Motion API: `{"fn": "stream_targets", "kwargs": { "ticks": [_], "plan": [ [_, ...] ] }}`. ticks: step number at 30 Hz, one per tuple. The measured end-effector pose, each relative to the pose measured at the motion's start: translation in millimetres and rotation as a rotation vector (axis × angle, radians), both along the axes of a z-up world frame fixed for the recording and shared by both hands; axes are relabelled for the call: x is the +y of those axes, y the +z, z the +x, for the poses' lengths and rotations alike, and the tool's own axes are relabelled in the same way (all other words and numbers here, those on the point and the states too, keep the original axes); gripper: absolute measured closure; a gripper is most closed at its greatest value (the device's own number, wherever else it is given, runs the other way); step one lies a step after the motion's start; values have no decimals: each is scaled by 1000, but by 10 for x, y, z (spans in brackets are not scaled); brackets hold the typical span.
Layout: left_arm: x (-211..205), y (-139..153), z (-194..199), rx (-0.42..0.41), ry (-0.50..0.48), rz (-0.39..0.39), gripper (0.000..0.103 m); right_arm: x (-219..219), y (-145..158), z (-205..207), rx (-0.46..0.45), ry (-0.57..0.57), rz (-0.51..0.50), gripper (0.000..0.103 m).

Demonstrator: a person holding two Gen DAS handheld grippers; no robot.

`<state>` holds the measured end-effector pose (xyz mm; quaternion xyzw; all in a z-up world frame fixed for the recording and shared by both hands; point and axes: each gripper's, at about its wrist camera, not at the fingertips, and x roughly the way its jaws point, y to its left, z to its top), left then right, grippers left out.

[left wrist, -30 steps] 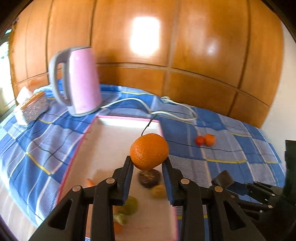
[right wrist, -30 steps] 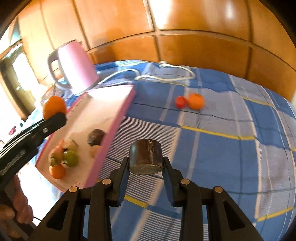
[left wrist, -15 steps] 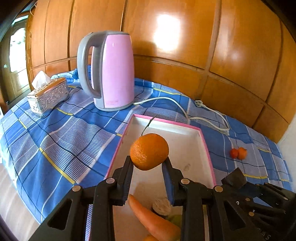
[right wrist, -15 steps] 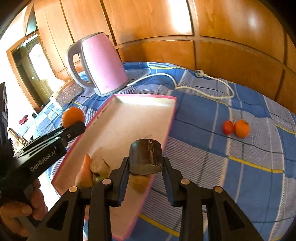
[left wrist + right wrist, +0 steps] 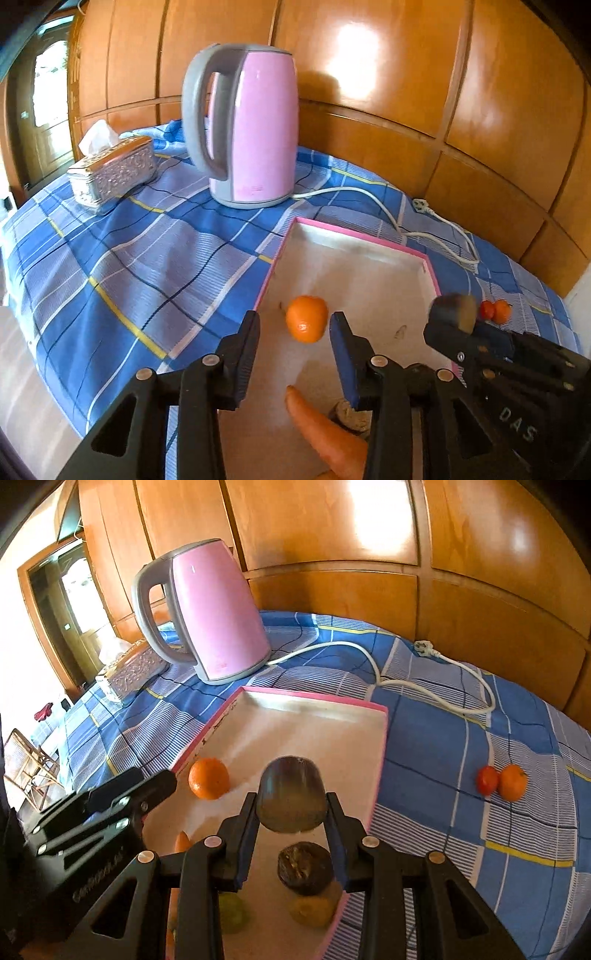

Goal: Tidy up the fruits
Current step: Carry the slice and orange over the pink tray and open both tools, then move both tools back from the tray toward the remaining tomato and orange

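Observation:
A pink-rimmed white tray (image 5: 373,254) (image 5: 317,701) lies on the blue plaid cloth. My left gripper (image 5: 295,328) is open, and an orange (image 5: 306,323) (image 5: 208,777) sits in the tray between and just beyond its fingers. My right gripper (image 5: 291,808) is shut on a dark brown round fruit (image 5: 291,797), held above the tray; that fruit also shows in the left wrist view (image 5: 452,308). A carrot (image 5: 325,435), a second brown fruit (image 5: 304,867), a yellow fruit (image 5: 312,908) and a green fruit (image 5: 231,910) lie at the tray's near end.
A pink kettle (image 5: 247,125) (image 5: 207,613) stands behind the tray, its white cord (image 5: 436,690) trailing right. A silver tissue box (image 5: 110,173) sits far left. A small tomato (image 5: 487,780) and a small orange (image 5: 512,782) lie on the cloth right of the tray.
My left gripper has opened and let go of the orange, which now rests in the tray. My right gripper has moved over the tray with the brown fruit.

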<state>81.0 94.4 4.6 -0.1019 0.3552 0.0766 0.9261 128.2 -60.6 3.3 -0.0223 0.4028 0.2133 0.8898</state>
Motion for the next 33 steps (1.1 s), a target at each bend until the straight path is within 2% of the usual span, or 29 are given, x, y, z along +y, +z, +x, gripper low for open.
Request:
{"fn": "stream_targets", "kwargs": {
  "ticks": [13,33],
  "plan": [
    [-3,-81,-210,24,21,-1,63,-82,-31,-205,4,-23,34,67],
    [-449,59,-441,-10,-93,39,63,-491,-3,-576,-20,-142,20,66]
  ]
}}
